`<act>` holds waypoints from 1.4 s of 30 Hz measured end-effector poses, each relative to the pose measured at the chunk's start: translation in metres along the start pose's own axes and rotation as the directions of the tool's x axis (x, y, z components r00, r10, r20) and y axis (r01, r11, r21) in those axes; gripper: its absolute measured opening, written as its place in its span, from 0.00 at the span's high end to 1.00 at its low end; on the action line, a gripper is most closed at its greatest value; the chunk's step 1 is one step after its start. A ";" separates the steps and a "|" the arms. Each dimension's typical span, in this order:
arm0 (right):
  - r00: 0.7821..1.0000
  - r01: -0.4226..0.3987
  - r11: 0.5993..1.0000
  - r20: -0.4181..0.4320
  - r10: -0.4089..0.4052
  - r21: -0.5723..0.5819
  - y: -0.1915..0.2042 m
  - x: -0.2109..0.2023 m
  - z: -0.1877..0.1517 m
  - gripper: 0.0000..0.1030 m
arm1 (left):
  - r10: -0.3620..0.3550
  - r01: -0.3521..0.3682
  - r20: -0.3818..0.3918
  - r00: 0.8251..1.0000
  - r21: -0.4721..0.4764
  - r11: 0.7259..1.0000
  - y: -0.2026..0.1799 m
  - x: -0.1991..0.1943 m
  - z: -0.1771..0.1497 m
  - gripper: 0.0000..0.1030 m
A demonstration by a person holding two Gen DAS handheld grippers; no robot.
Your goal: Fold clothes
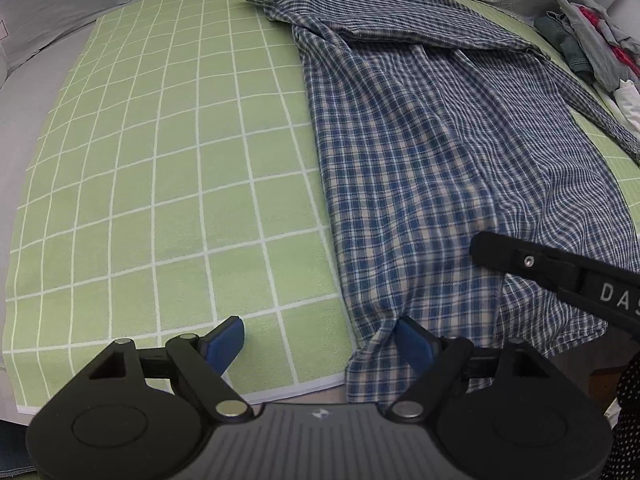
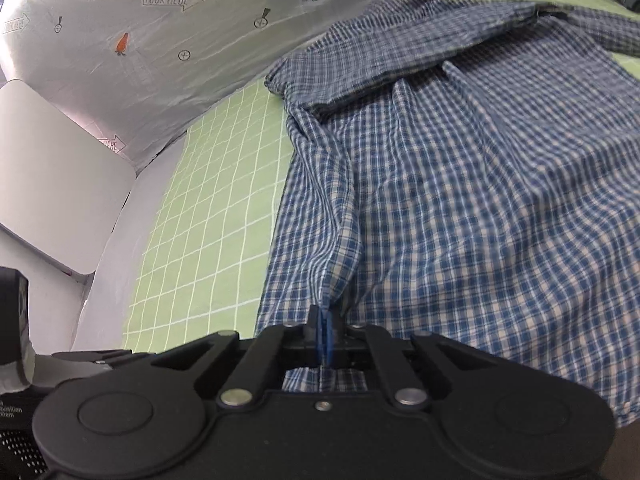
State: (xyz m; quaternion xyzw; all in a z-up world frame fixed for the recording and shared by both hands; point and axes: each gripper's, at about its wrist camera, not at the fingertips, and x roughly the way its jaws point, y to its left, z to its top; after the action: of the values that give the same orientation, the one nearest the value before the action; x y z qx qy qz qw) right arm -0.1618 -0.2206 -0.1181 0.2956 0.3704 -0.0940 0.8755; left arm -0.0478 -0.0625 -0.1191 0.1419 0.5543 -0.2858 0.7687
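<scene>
My right tongs (image 2: 322,334) are clamped shut on a pinch of the plaid shirt (image 2: 460,208), the blue pads pressed flat together with a ridge of cloth running up from them toward twelve o'clock. My left tongs (image 1: 320,340) stand wide apart, gripping nothing; one pad (image 1: 226,340) hovers over the green grid mat (image 1: 160,180), the other sits at the shirt's near hem, at about five o'clock in the left wrist view, and I cannot tell whether it touches the cloth.

The shirt lies spread along the mat's right half, from six o'clock up to twelve, with a sleeve or collar part doubled over at the far end near one o'clock. Its near hem hangs a little past the mat's edge. A heap of other clothes (image 1: 600,48) waits at two o'clock.

I judge this fabric thin, light and limp: it wrinkles wherever it is tugged and will sag between two grips, so one pinch alone would only drag it into a bunch. It looks neither slippery nor delicate. The sensible hold for my left tongs is the hem corner at the shirt's mat-side edge, well apart from the right's pinch, so the edge can be drawn taut between them before folding.
</scene>
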 end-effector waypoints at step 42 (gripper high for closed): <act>0.903 0.425 0.902 0.034 -0.428 0.071 -0.169 0.098 0.232 0.08 | 0.138 -0.080 0.117 0.983 -0.400 0.913 0.055 0.053 0.217 0.19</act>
State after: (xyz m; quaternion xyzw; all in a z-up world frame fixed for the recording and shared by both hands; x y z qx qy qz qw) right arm -0.0195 -0.4874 -0.1354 0.2319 0.4014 -0.3020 0.8330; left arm 0.1634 -0.1499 -0.0990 -0.0054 0.5350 -0.1347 0.8341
